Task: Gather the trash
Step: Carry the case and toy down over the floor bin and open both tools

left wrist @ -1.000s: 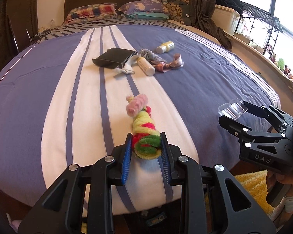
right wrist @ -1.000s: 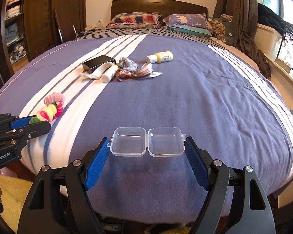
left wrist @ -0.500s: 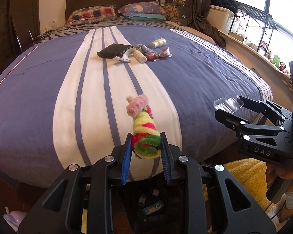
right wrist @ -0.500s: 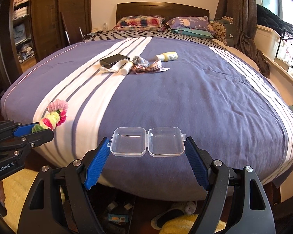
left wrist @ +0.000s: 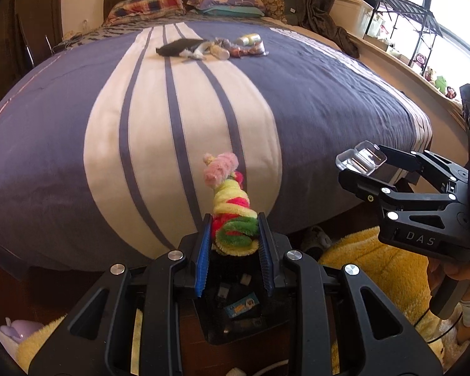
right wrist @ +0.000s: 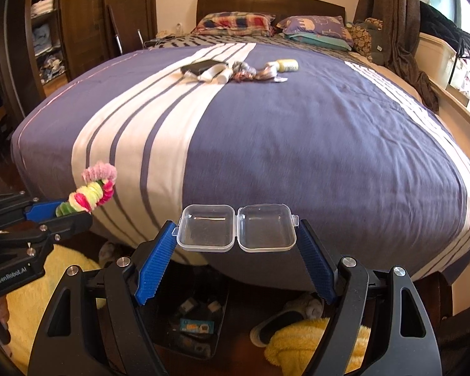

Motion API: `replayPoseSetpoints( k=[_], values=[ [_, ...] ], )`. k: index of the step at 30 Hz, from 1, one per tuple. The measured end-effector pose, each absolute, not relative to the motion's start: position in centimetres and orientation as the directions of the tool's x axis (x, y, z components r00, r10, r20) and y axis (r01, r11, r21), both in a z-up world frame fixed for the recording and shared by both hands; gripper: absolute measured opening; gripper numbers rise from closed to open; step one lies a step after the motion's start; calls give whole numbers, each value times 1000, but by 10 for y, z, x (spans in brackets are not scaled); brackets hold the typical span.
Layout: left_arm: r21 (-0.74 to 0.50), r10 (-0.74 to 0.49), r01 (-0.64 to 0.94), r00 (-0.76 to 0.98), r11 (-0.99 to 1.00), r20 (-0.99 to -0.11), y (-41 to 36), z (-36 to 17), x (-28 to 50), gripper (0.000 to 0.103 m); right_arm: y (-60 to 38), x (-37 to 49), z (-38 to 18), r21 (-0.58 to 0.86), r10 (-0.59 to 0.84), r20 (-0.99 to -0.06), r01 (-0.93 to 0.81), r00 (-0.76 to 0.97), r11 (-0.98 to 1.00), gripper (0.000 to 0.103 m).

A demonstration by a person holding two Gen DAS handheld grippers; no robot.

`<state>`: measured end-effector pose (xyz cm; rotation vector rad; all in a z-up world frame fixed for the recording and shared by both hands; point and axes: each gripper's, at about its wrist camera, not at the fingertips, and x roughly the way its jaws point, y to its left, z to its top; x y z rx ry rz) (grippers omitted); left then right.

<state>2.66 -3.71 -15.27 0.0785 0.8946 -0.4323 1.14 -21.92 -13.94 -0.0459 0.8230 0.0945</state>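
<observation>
Two pieces of trash are held off the foot of the bed: a fuzzy coil of pipe cleaners clamped in the left gripper, and a clear hinged plastic case, lying open, gripped by its ends in the right gripper. Below them stands a black bin on the floor, beside a yellow rug.

The bed fills the middle. Pillows lie at its far end, before the headboard. A group of small items lies on the cover, nearer the pillows. A bin stands on the floor below the near edge.
</observation>
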Motion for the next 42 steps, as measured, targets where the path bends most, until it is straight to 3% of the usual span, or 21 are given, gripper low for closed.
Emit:
replayPoseSetpoints(
  k=[16,27,37,40,42],
  values=[
    [-160,-305,367,382,917,-873,-32,-237,18,26,-202,7,-208,21,90,-829,-130,552,991,78],
    [-206,-292,333,234,920,-928,-38,-300,25,26,-194,22,-267,145,186,-903,-131,386,981,78],
    [-236,-300,309,178,921,-937,-32,-317,36,28,-178,39,-291,150,186,-933,-137,308,979,80],
    [-239,-300,300,176,924,-938,-30,-318,38,30,-178,43,-289,142,177,-935,-134,309,981,81],
    [-242,-302,293,182,925,-936,-28,-316,39,38,-179,44,-287,139,173,-934,-127,314,982,87]
  ],
)
